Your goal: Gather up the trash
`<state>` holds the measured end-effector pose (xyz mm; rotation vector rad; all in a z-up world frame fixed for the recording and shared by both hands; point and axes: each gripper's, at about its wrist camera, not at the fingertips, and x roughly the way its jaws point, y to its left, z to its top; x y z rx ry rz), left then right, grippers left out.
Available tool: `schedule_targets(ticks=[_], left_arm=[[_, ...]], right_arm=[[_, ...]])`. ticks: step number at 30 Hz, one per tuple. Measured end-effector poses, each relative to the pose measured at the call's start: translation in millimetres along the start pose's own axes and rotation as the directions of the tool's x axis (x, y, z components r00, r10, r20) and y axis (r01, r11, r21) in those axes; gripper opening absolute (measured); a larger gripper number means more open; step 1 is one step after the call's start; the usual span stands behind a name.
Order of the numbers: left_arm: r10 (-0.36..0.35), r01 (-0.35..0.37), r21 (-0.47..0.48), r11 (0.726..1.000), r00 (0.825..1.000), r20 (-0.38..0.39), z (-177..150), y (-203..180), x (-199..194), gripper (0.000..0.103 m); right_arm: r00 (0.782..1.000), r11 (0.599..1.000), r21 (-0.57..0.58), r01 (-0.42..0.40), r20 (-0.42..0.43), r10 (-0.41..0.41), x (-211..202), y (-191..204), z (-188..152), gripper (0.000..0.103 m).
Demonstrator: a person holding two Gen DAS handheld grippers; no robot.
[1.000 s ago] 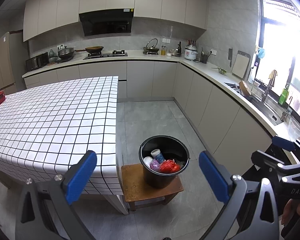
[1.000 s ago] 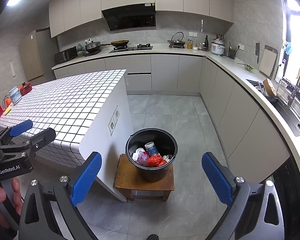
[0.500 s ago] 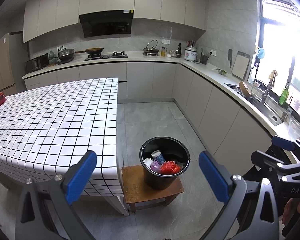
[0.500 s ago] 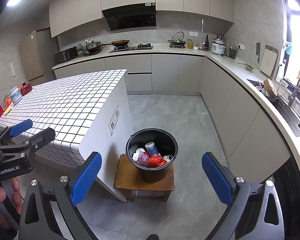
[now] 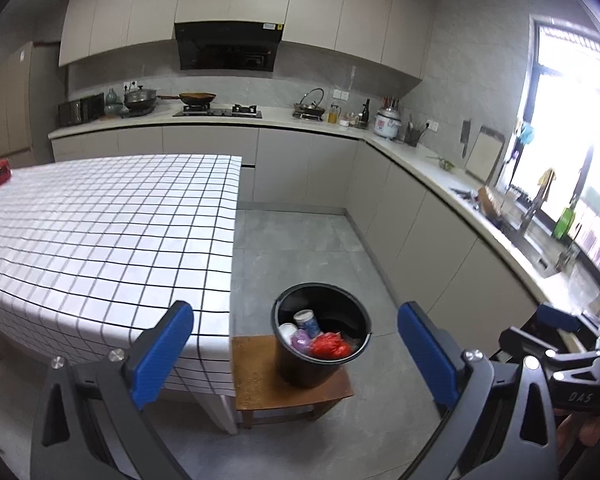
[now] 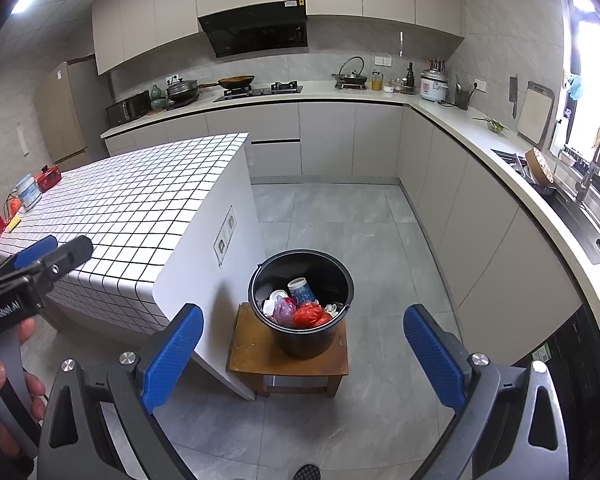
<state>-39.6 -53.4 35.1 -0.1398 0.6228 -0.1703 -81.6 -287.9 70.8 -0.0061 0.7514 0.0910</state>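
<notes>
A black bucket (image 5: 300,364) (image 6: 300,340) stands on a low wooden stool (image 5: 256,376) (image 6: 248,352) on the floor beside the island. It holds trash: a red bag (image 5: 330,346) (image 6: 310,315), a purple wrapper (image 5: 300,338) (image 6: 283,310) and a blue-and-white paper cup (image 5: 307,320) (image 6: 301,289). My left gripper (image 5: 296,344) is open and empty, held above and in front of the bucket. My right gripper (image 6: 304,344) is open and empty, also above the bucket. Each gripper shows at the edge of the other's view.
The island with a white checked tablecloth (image 5: 100,232) (image 6: 132,208) stands left of the stool. Red and white containers (image 6: 40,184) sit at its far end. Kitchen counters (image 6: 500,152) run along the back and right walls, with a sink (image 6: 580,208) at the right. Grey tiled floor (image 6: 340,216) lies between.
The left wrist view has drifted slightly, so the bucket sits a little lower and further right in it. The right gripper has hardly moved. Both grippers stay open.
</notes>
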Motion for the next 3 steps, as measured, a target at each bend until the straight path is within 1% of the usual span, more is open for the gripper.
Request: schedule_targets(ticks=[3], left_arm=[[-0.018, 0.018, -0.002, 1.0, 1.0, -0.015, 0.3, 0.8, 4.0, 0.102]], right_arm=[[1.0, 1.0, 0.001, 0.004, -0.002, -0.004, 1.4, -0.3, -0.5, 0.102]])
